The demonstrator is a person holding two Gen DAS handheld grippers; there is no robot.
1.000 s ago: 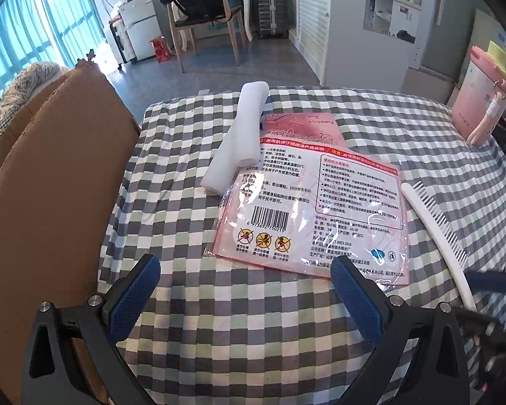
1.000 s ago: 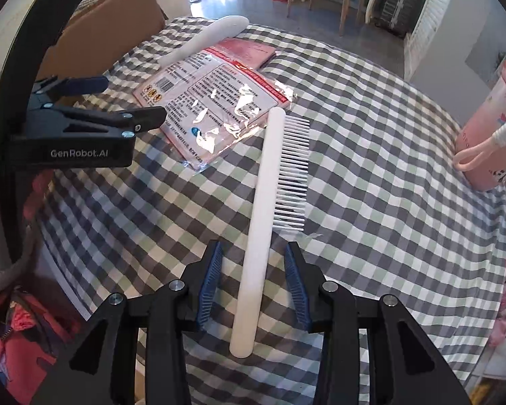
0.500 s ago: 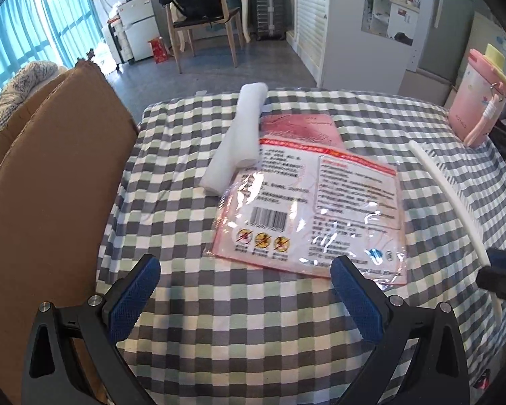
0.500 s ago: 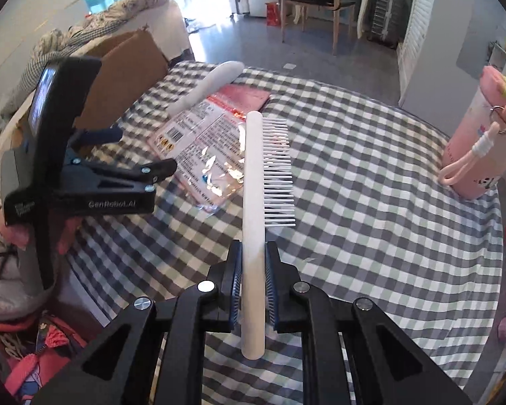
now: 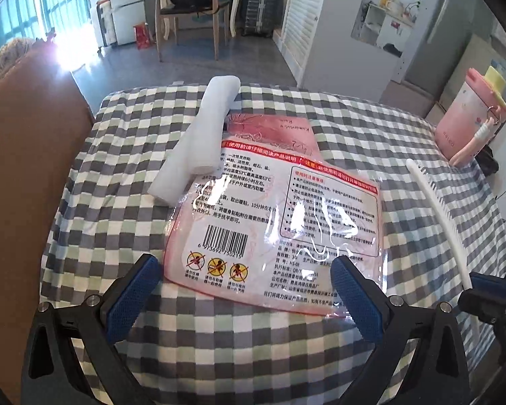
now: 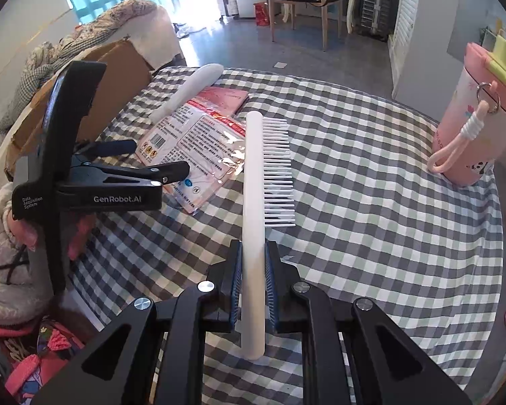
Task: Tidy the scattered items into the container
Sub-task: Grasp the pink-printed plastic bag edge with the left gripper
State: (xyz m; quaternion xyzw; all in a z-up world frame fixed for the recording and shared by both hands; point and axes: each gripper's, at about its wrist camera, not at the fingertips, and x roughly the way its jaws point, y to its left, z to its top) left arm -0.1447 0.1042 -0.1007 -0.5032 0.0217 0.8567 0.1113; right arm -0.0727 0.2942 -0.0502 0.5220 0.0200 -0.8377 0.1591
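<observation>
My right gripper (image 6: 253, 253) is shut on the handle of a long white comb (image 6: 253, 185) and holds it above the checked tablecloth; the comb also shows at the right of the left wrist view (image 5: 438, 209). My left gripper (image 5: 243, 290) is open and empty just in front of a pink printed plastic packet (image 5: 280, 209), which also shows in the right wrist view (image 6: 199, 135). A white foam roll (image 5: 202, 135) lies against the packet's far left side. A brown cardboard box (image 5: 23, 168) stands at the table's left edge.
A pink bottle (image 5: 469, 118) with a cord loop stands at the table's far right (image 6: 475, 118). The left gripper's body (image 6: 84, 175) is in the right wrist view at the left. A wooden chair (image 5: 192, 10) stands on the floor beyond the table.
My right gripper closed on the comb's handle and lifted it off the tablecloth. My left gripper moved forward toward the pink packet, still open.
</observation>
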